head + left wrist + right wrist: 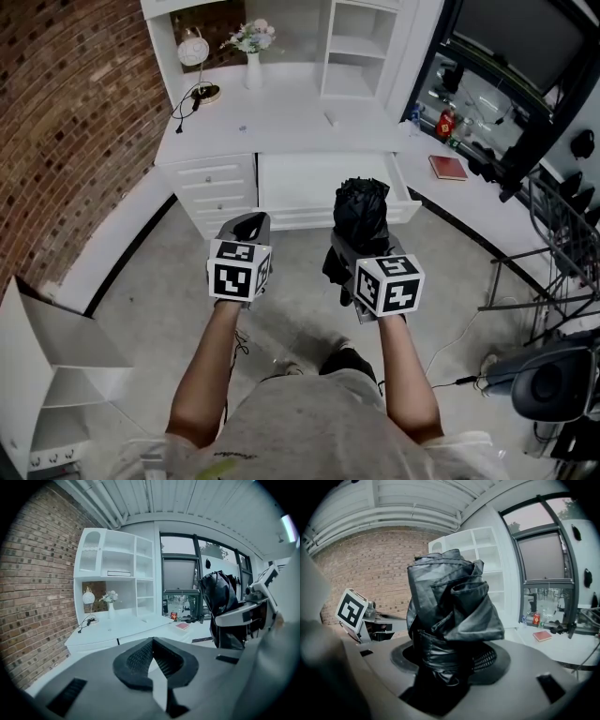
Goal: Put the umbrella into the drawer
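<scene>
Black folded umbrella (362,208), compact type, with the nylon canopy bunched in loose crumpled folds, sits upright in the right gripper (352,246), centre-right of the head view. It hangs just in front of, and partly over, the pulled-out white desk drawer (300,183) at mid-frame.

Right gripper view: umbrella (447,597) fills the centre. The right gripper (445,660) is clamped on its lower, tighter-wrapped section, and the fabric spills over the pads.

Left gripper (251,223) hangs at centre-left, apart from both umbrella and drawer. In its own view the left gripper (152,644) has its jaws closed tip to tip with nothing between them. The umbrella (218,602) shows at the right edge of that view.

Handling, as a judgement:
- Probably light. Soft slick cloth over a stiff core, so the outer folds give and may slide under the pads.
- The best hold is the bound waist, where the cloth is pulled tight, not the flared top.
- Not fragile, so it can be laid down flat without fuss.
- Loose folds could snag on the drawer rim.

Hard to make out:
- No view shows the handle, shaft or closing strap.
- The right pads are mostly buried in fabric, so how deep the grip bites is unclear.
- The umbrella hides the drawer's right front corner.
- The drawer's inside reads plain white and its depth cannot be judged.
</scene>
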The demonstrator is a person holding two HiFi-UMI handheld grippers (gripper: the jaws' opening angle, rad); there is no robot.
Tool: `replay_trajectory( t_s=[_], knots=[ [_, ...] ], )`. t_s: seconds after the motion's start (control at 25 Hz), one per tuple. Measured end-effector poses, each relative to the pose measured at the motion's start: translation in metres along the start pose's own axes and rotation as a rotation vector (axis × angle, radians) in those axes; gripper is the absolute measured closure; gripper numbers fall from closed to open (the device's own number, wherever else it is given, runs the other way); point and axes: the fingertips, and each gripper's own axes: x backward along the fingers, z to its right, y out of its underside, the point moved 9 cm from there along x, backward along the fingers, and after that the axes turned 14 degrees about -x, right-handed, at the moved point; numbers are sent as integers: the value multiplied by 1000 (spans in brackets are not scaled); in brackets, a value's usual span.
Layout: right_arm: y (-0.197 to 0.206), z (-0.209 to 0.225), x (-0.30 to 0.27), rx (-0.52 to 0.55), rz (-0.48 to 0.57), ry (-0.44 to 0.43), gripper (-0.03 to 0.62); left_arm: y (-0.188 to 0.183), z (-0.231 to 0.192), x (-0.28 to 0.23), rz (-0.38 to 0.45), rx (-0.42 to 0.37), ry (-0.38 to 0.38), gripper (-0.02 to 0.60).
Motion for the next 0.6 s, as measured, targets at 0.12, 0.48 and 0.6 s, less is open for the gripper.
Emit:
replay_trajectory(
  t_s=[0.12, 0.48, 0.6],
  knots=[
    [-2, 0, -4, 3, 3, -5, 339, -1, -1, -2, -1, -3, -2, 584],
    [-7, 12, -23, 11, 0, -26, 339, -5, -1, -23, 3, -15, -6, 583],
    [-8, 22, -34, 10, 2, -39, 339, -5, -3, -35, 4, -13, -19, 583]
  ],
)
